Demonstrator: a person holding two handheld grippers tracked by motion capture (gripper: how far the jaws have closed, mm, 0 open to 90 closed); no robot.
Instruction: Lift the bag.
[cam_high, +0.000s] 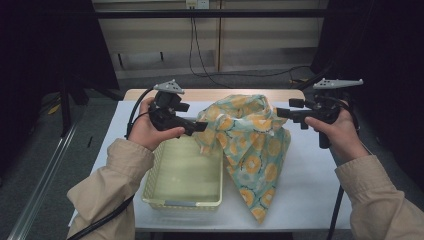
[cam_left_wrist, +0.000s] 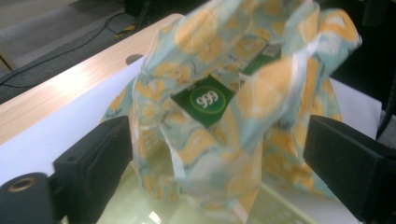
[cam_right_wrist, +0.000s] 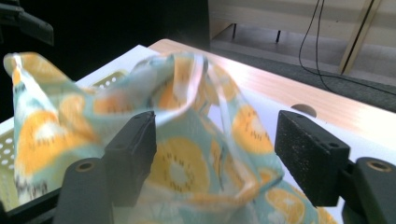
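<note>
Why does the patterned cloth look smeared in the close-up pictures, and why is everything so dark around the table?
In the left gripper view the orange-and-teal patterned cloth blurs at its upper edges, though the green "999" label reads sharply; in the right gripper view the cloth's upper folds smear. In the high view light falls on the white table and pale yellow plastic basket, while the surroundings stay nearly black.

Pale teal fabric bag printed with orange slices (cam_high: 248, 140): crumpled, mouth raised, tail draped on white tabletop beside pale yellow perforated plastic basket (cam_high: 183, 201); one edge possibly overhanging the basket's rim.
</note>
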